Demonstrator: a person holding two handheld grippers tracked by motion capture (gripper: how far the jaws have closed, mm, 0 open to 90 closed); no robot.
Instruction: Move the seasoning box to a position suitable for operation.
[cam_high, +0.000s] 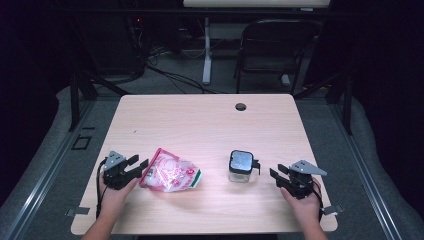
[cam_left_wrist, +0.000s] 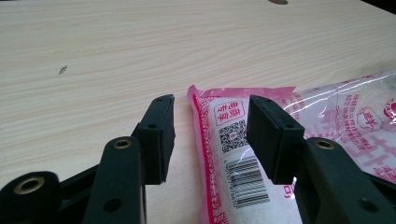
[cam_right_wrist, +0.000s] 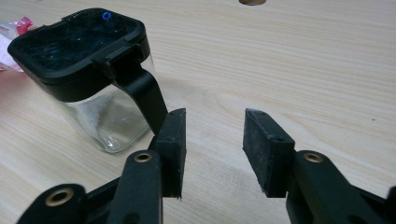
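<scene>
A pale wooden table (cam_high: 210, 120) with rounded corners stands on grey carpet in a dim room; a round cable hole (cam_high: 241, 106) sits near its far edge, right of centre. Beyond the far edge are a dark folding chair (cam_high: 272, 50), the white leg of another desk (cam_high: 206, 50) and loose cables (cam_high: 170, 75) on the floor. Dark frame rails run along both sides of the table.

The far half of the tabletop is bare, and so is the strip between the two things on the near half. A pink and white plastic bag (cam_high: 171, 172) lies flat at near left, its printed end with a barcode pointing toward the left gripper (cam_high: 137, 165). That gripper, held in the person's left hand (cam_high: 114, 192) close to the left edge, has its jaws apart; in the left gripper view the corner of the bag (cam_left_wrist: 233, 135) lies between the pads without either pressing on it.

A clear glass jar (cam_high: 240, 166) with a black lid and a black side latch stands upright at near right, well apart from the bag. The right gripper (cam_high: 276, 175), in the right hand (cam_high: 302, 200) near the right edge, points at it with jaws spread and nothing between them; in the right gripper view the jar (cam_right_wrist: 93, 84) stands just ahead, its latch arm close by the left pad (cam_right_wrist: 170, 140), contact unclear
</scene>
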